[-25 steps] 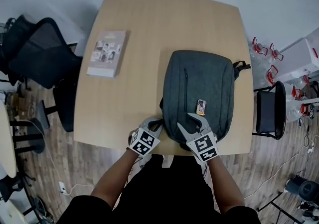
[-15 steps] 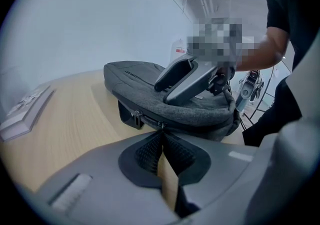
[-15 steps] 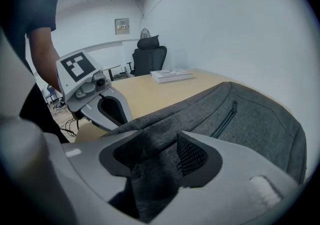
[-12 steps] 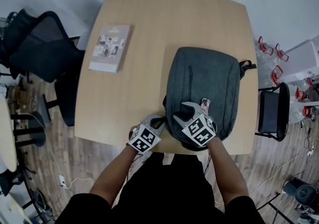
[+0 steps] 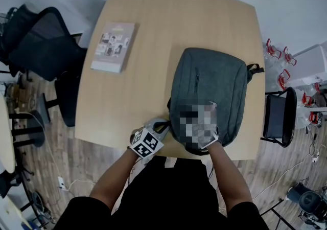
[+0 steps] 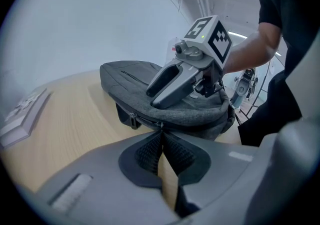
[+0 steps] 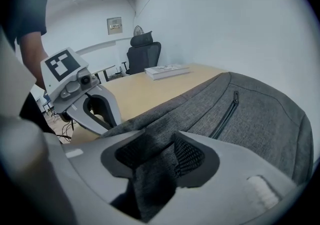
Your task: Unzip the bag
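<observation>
Right gripper (image 7: 160, 151) angled down, fingers just closing on bag (image 5: 212, 91) fabric; left gripper (image 6: 161, 136) clenched.

Head view: sat on the person's head and looked steeply down. It was the farthest of the three and took in the whole table (image 5: 153, 24), the book (image 5: 113, 46), the bag (image 5: 214, 86), a chair (image 5: 38, 50) and the floor (image 5: 76, 173).
Left gripper view: rode low behind the left gripper (image 5: 161, 124) and looked along its jaws, close on the bag's near edge. It faced across the bag toward the right gripper (image 6: 160, 96).
Right gripper view: rode behind that gripper's jaws, hard against the bag's fabric. It faced back across the tabletop toward the book and a wall.
Lens: both gripper views were wide-angle with round frames.
Shared: bag, table and book showed in all three views. Each gripper view caught the other gripper.
</observation>
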Available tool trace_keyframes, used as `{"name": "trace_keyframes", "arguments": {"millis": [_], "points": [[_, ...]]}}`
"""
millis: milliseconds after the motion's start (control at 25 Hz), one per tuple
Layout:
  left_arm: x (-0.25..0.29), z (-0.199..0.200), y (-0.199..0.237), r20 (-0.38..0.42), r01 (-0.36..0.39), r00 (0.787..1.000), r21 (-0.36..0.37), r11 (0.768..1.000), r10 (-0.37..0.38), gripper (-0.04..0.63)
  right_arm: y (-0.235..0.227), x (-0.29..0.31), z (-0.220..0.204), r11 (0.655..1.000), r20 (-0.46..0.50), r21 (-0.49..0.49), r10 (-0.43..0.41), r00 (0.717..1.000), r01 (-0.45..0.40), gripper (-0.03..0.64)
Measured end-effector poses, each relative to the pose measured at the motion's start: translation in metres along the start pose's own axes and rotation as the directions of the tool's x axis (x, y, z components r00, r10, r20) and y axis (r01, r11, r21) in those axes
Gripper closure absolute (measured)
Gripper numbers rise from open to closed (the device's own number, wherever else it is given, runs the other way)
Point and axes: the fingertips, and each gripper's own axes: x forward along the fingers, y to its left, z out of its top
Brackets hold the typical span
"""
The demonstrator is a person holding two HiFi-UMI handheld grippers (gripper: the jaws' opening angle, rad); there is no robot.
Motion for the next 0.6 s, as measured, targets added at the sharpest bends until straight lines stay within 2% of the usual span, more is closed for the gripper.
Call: {"name": "trace_keyframes", "arguments": {"millis": [200,360,600], "points": [[-0.003,0.0,-0.001,-0.015,-0.003,1.0,0.018,1.0,0.003,0.571,-0.006,0.003,0.004,0.999,0.007,0.013,-0.039,0.999,0.039,0.439],[-0.006,0.0,0.0,-0.032,-0.006,0.999,0.04,0.999,0.007,0.571,-0.009,0.009,0.008,0.995,0.014,0.072,-0.067,0.998,0.066,0.439],[-0.01,-0.001,0.0,-0.034,-0.012,0.999,0.003,1.0,0.012,0.571,-0.018,0.017,0.017,0.985,0.041,0.131,-0.118,0.992,0.112,0.442]]}}
